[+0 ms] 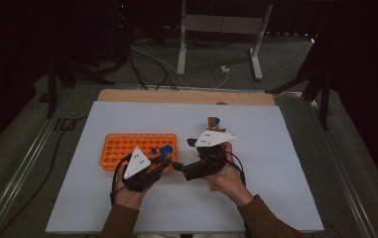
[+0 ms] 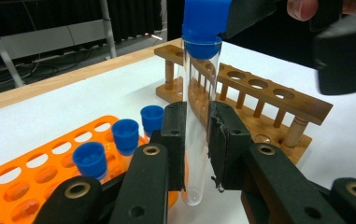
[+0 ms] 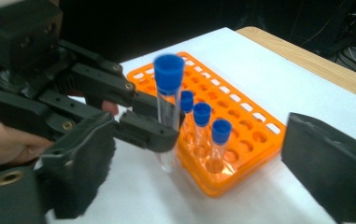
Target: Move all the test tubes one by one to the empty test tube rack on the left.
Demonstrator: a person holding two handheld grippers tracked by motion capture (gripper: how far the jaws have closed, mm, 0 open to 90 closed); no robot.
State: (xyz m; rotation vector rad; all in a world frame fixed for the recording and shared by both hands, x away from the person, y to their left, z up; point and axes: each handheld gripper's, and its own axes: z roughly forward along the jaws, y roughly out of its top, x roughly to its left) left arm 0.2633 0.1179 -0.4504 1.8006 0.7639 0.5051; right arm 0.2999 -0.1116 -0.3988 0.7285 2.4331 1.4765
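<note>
My left gripper [image 2: 196,128] is shut on a clear test tube [image 2: 195,93] with a blue cap [image 2: 206,21], gripping its lower half and holding it upright just above the white table. In the right gripper view the same tube [image 3: 167,109] stands in front of the orange rack [image 3: 245,116]. My right gripper [image 3: 199,135] is open wide, one jaw on each side of the tube and neither touching it. In the high view the left gripper [image 1: 165,159] and right gripper [image 1: 179,167] meet at the orange rack's [image 1: 127,148] right end.
Three blue-capped tubes [image 3: 202,126] stand in the orange rack's near corner holes. A wooden tube rack [image 2: 264,95] stands behind the held tube; in the high view it [image 1: 211,130] holds one blue-capped tube [image 1: 217,120]. The white tabletop [image 1: 276,163] ends in a wooden strip at the back.
</note>
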